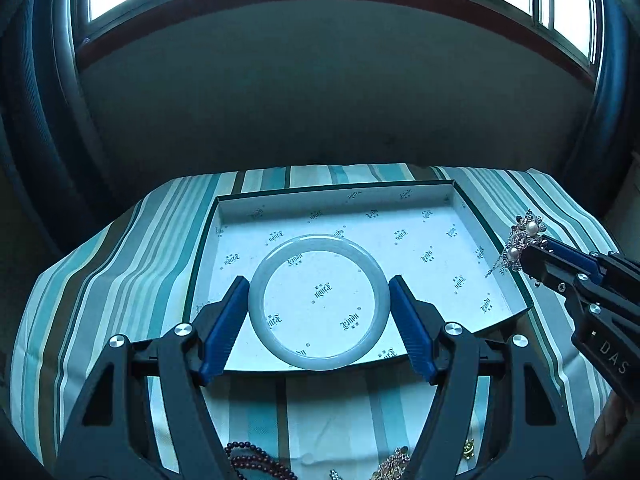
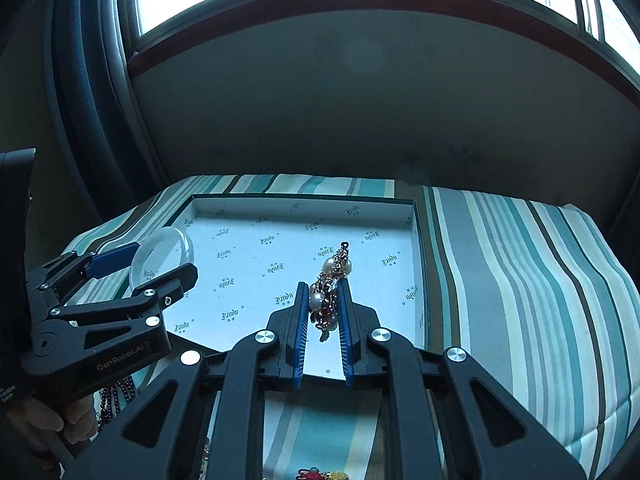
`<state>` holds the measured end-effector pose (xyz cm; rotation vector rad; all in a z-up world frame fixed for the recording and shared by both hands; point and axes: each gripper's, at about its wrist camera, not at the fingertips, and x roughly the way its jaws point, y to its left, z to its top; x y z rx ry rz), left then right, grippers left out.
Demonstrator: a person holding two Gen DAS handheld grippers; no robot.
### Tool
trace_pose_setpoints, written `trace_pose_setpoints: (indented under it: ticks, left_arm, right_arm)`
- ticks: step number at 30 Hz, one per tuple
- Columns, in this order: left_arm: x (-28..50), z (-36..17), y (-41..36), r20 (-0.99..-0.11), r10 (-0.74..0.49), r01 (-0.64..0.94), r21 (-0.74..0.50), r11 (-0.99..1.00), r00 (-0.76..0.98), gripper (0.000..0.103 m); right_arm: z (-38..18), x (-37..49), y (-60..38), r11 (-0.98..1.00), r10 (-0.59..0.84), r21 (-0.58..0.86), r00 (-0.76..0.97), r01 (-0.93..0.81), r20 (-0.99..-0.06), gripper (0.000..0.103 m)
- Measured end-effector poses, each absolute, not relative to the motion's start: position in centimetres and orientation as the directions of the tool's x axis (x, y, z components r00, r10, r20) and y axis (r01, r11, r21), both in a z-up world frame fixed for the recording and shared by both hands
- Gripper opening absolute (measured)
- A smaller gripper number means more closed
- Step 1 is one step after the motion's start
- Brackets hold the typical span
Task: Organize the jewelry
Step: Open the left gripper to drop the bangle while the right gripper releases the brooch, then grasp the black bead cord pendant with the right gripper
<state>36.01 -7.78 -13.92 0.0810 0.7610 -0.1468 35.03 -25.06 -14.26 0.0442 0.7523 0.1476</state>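
A pale, milky bangle [image 1: 316, 242] sits crosswise between the blue pads of my left gripper [image 1: 318, 280], which is shut on its two sides. It hangs over the near part of a shallow white printed box [image 1: 320, 200]. In the right wrist view the left gripper [image 2: 164, 259] holds the bangle [image 2: 188, 246] above the box's left edge. My right gripper [image 2: 324, 286] is shut on a chain piece with pearls and dark red stones [image 2: 338, 266], over the box [image 2: 304, 202] near its front right. From the left, the right gripper [image 1: 528, 252] and the pearl piece [image 1: 524, 236] show by the box's right wall.
The box lies on a teal-striped cloth [image 2: 520, 280] over a small table; a dark wall and windows stand behind. Near the front edge lie dark beads [image 1: 256, 460], a gold piece [image 1: 394, 460], a small gold item [image 1: 468, 448] and a red piece [image 2: 310, 474]. A hand [image 2: 76, 428] grips the left tool.
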Motion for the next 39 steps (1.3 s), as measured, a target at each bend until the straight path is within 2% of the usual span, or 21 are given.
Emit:
trace_pose_setpoints:
  ticks: [9, 15, 17, 20, 21, 25, 28, 31, 39]
  left_arm:
    - [40.1, -19.3, -9.8, -0.766, -0.096, 0.186, 0.031, 0.982, 0.635, 0.071]
    - [40.8, -21.2, -10.0, -0.788, -0.079, 0.186, 0.046, 0.981, 0.61, 0.071]
    - [40.9, -21.6, -10.0, -0.793, -0.074, 0.19, 0.054, 0.98, 0.605, 0.071]
    - [41.1, -22.3, -10.0, -0.803, -0.063, 0.184, 0.058, 0.981, 0.592, 0.071]
    - [41.2, -22.4, -9.9, -0.807, -0.062, 0.178, 0.054, 0.983, 0.587, 0.071]
    - [41.1, -22.2, -9.9, -0.795, -0.057, 0.176, 0.064, 0.982, 0.604, 0.073]
    - [40.8, -21.4, -10.4, -0.777, -0.049, 0.193, 0.095, 0.977, 0.627, 0.081]
    - [40.1, -20.5, -10.3, -0.761, -0.039, 0.19, 0.112, 0.975, 0.648, 0.084]
    - [35.6, -17.4, -8.9, -0.735, -0.013, 0.185, 0.154, 0.971, 0.678, 0.084]
  right_arm:
    - [-18.9, 37.1, -25.8, 0.991, 0.133, 0.095, 0.64, -0.094, -0.757, 0.015]
    - [-20.1, 37.4, -26.3, 0.991, 0.137, 0.108, 0.629, -0.086, -0.766, 0.016]
    - [-20.5, 37.5, -26.6, 0.991, 0.133, 0.114, 0.626, -0.072, -0.768, 0.018]
    - [-20.8, 37.6, -26.7, 0.992, 0.127, 0.111, 0.626, -0.065, -0.769, 0.029]
    - [-20.8, 37.5, -26.5, 0.993, 0.118, 0.1, 0.63, -0.065, -0.767, 0.037]
    - [-20.4, 37.3, -26.4, 0.994, 0.11, 0.088, 0.643, -0.066, -0.758, 0.045]
    - [-19.5, 36.8, -26.6, 0.995, 0.098, 0.082, 0.658, -0.056, -0.746, 0.045]
    - [-18.0, 35.8, -26.7, 0.995, 0.097, 0.079, 0.674, -0.057, -0.732, 0.045]
    - [-15.3, 30.6, -25.5, 0.996, 0.084, 0.049, 0.67, -0.071, -0.738, 0.045]
